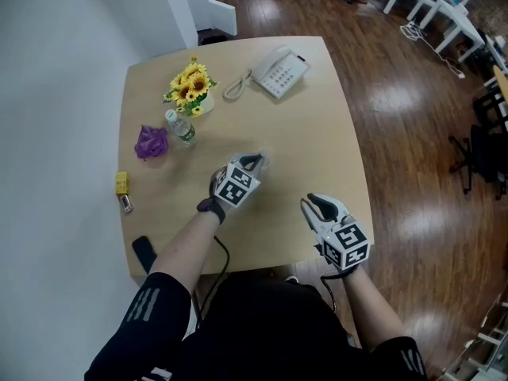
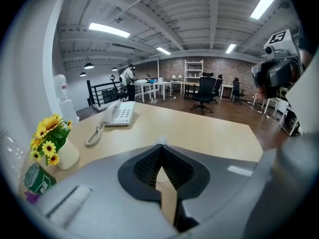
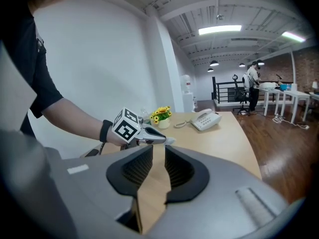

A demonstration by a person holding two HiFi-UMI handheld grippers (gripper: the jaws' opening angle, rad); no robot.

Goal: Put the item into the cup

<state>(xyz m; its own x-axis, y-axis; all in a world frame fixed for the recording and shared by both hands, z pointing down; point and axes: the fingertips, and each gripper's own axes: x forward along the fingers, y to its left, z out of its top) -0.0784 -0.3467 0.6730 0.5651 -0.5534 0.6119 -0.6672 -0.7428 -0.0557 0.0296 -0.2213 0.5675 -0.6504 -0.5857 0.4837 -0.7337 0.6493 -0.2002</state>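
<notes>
- At the tips of the left gripper [image 1: 252, 162] we see a small pale bit [image 1: 262, 162], blurred and see-through; whether it is the item or the cup we cannot tell
- In the left gripper view only the bit's top [image 2: 160, 142] peeks over the jaws; the rest is hidden
- The person's body cuts off the near edge of the table [image 1: 317, 133] at 6 o'clock
- Left gripper jaws are together at the tips and seem to pinch the pale bit, low over the table's middle
- The right gripper [image 1: 309, 203] has its jaws a narrow slit apart, with only bare tabletop between them; it hangs at 5 o'clock, near the edge
- From 1 to 5 o'clock the tabletop is bare, right out to the rim
- The far and left sides are crowded: phone [image 1: 279, 72] at 12, flowers [image 1: 190, 86] at 11, and bottle [image 1: 181, 128] beside purple lump [image 1: 151, 142] at 10
- A yellow block [image 1: 121, 182] sits at the 9 o'clock rim, and a black thing [image 1: 144, 252] at the 7 o'clock corner
</notes>
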